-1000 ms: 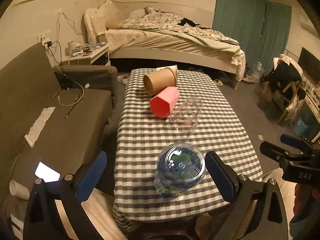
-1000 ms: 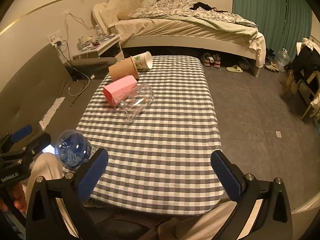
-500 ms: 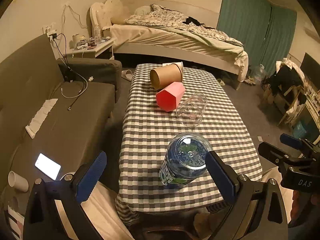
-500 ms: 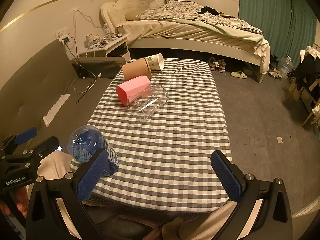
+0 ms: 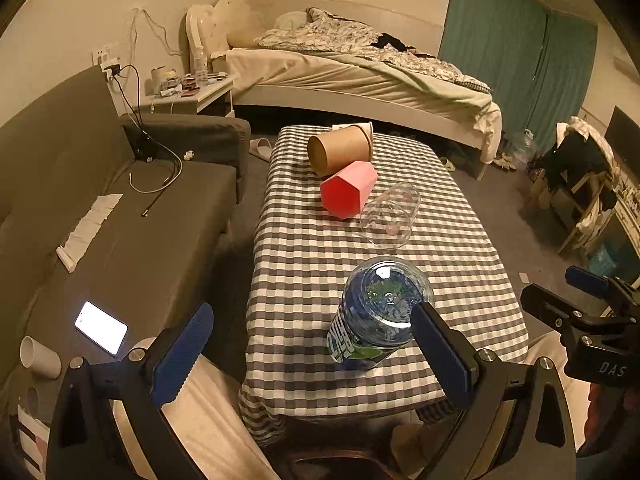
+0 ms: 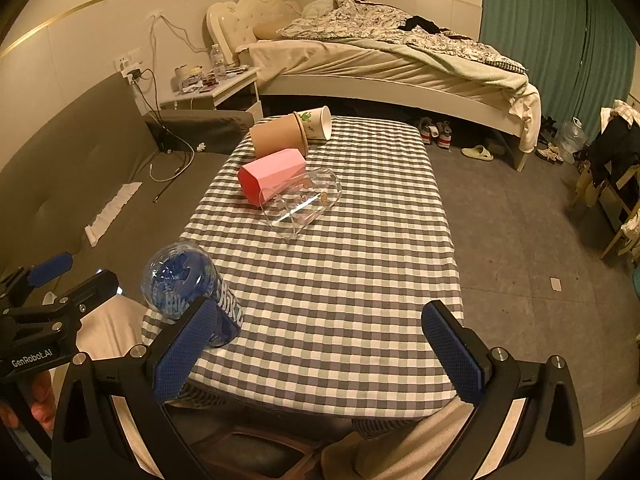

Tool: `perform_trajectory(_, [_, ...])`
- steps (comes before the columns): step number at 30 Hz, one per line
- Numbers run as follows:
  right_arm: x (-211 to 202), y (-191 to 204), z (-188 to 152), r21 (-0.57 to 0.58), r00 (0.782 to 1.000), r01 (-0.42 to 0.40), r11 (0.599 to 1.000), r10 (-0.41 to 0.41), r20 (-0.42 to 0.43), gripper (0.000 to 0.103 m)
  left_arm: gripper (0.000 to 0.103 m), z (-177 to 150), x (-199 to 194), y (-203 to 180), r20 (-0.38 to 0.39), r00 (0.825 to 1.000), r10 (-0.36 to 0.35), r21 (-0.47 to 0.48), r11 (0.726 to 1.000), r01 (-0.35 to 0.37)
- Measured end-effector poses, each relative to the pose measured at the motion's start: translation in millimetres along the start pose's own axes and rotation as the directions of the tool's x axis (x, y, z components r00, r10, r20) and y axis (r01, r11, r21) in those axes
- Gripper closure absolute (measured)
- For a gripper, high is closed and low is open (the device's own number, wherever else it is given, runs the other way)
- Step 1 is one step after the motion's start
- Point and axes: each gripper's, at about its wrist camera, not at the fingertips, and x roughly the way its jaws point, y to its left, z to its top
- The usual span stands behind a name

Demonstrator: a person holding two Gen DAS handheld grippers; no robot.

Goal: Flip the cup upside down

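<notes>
A blue clear plastic cup (image 5: 378, 312) stands bottom-up near the front left corner of the checked table (image 5: 460, 264); it also shows in the right wrist view (image 6: 188, 284). A clear cup (image 5: 390, 220), a pink cup (image 5: 348, 194), a brown paper cup (image 5: 340, 150) and a white paper cup (image 6: 316, 123) lie on their sides farther back. My left gripper (image 5: 312, 354) is open and empty, back from the table's front edge, the blue cup between its fingers' lines. My right gripper (image 6: 316, 350) is open and empty over the front edge.
A grey sofa (image 5: 100, 208) with a lit phone (image 5: 101, 327), cables and a white cup (image 5: 38, 357) runs along the left. A bed (image 5: 360, 76) and nightstand (image 5: 188, 94) stand behind the table. Chairs with clothes (image 5: 580, 168) are at the right.
Both grippers have drawn back and up from the table. The blue cup stays standing bottom-up near the front corner. Both grippers remain open.
</notes>
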Motion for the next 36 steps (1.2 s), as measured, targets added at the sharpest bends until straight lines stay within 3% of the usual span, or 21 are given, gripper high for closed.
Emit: perform_trajectory(36, [5.1,-0.5,-2.1,0.0,1.0,0.005,1.0,-0.005,-0.022,0.0,0.001,1.5,1.0,1.7,-0.005,1.0,0.014,-0.003,1.0,-0.014])
